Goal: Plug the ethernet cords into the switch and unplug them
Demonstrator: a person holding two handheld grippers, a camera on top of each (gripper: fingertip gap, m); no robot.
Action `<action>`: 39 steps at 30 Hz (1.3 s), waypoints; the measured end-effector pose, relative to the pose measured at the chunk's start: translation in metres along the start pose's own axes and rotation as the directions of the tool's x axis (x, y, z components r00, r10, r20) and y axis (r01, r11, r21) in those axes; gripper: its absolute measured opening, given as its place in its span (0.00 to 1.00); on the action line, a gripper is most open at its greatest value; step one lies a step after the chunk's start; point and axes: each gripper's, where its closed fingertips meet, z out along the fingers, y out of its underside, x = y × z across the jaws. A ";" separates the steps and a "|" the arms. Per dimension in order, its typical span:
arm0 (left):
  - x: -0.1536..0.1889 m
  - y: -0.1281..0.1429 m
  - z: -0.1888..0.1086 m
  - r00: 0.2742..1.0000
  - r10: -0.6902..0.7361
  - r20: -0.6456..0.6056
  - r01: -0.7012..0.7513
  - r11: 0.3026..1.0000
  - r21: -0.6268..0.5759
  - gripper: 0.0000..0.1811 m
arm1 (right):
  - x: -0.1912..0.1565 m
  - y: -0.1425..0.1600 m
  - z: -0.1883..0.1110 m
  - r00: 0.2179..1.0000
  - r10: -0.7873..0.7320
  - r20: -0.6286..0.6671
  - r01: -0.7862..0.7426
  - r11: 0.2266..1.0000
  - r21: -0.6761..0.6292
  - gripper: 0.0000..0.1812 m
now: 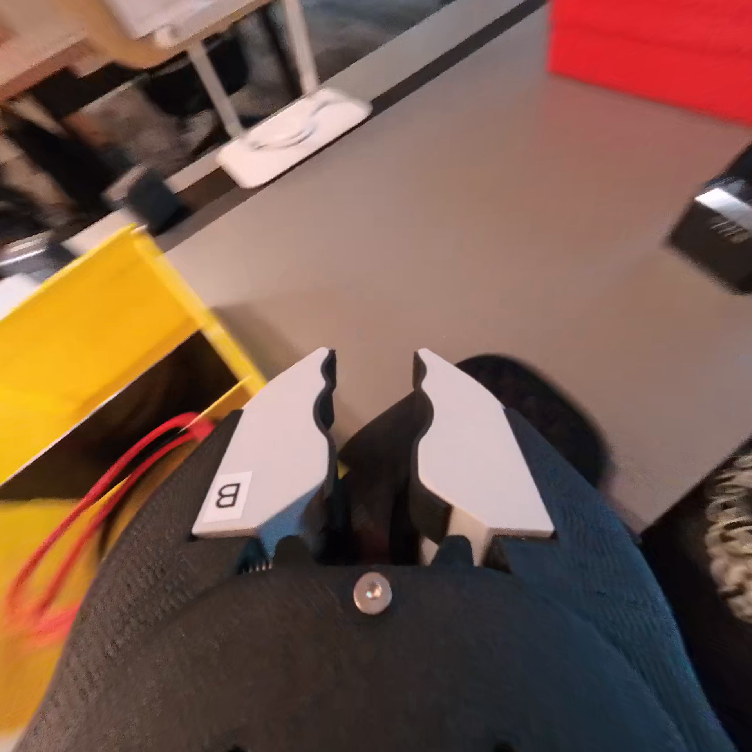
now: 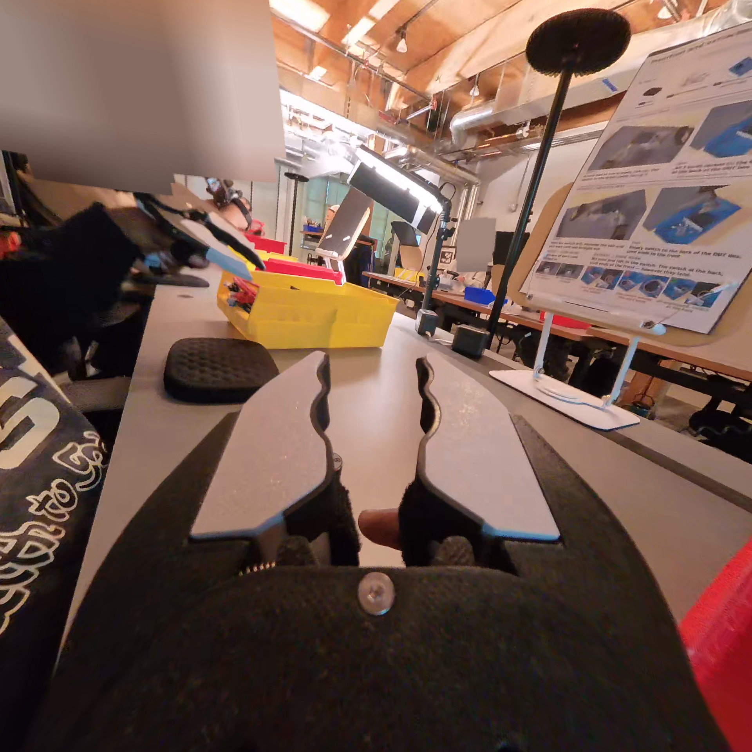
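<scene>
Left gripper (image 1: 374, 362), right gripper (image 2: 372, 366): fingers wide, empty; yellow plastic bin (image 1: 101, 333) left of frame holds red cords (image 1: 81, 508); switch unseen, plugging not begun

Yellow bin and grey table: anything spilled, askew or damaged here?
Nothing stands out. The yellow bin sits flat on the grey table, red cords inside it, black pad alongside. Both hand-held grippers are open and empty.

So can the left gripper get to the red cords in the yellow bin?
Probably yes. The left gripper is open and empty, beside the yellow bin, whose top is open, and the red cords lie near its side with nothing covering them.
</scene>
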 end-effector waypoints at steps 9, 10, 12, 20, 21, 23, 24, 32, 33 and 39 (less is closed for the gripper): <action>-0.096 0.083 -0.046 0.983 0.133 -0.130 -0.179 0.869 -0.462 0.28 | -0.008 0.013 0.009 0.998 -0.059 0.028 0.061 0.994 -0.096 0.22; -0.095 0.089 -0.042 0.970 0.141 -0.199 -0.220 0.855 -0.470 0.28 | -0.009 0.013 0.009 0.997 -0.062 0.034 0.065 0.993 -0.095 0.22; -0.100 0.097 -0.032 0.962 0.106 -0.250 -0.223 0.837 -0.501 0.27 | -0.010 0.013 0.009 0.997 -0.063 0.038 0.066 0.993 -0.095 0.22; -0.100 0.090 -0.020 0.941 0.054 -0.334 -0.214 0.859 -0.465 0.07 | -0.008 0.015 0.011 0.998 -0.058 0.033 0.061 0.992 -0.112 0.22; -0.102 0.083 -0.020 0.948 0.055 -0.314 -0.195 0.879 -0.435 0.07 | -0.008 0.016 0.011 0.998 -0.060 0.033 0.063 0.991 -0.115 0.21; -0.106 0.067 -0.024 0.962 0.062 -0.265 -0.159 0.918 -0.362 0.07 | -0.009 0.016 0.011 0.997 -0.069 0.033 0.072 0.990 -0.119 0.21; -0.109 0.059 -0.027 0.972 0.075 -0.223 -0.145 0.937 -0.317 0.07 | -0.010 0.017 0.011 0.997 -0.074 0.033 0.078 0.990 -0.121 0.21; -0.087 -0.042 -0.067 0.977 0.131 0.169 -0.184 0.920 0.346 0.06 | -0.013 0.024 0.016 0.992 -0.123 0.034 0.128 0.976 -0.178 0.21; -0.075 -0.053 -0.070 0.974 0.131 0.185 -0.198 0.886 0.418 0.06 | -0.014 0.026 0.017 0.990 -0.133 0.037 0.138 0.972 -0.191 0.21; 0.022 -0.090 -0.058 0.914 0.360 0.187 -0.395 0.686 0.612 0.06 | -0.027 0.023 0.030 0.984 -0.144 0.107 0.163 0.966 -0.200 0.25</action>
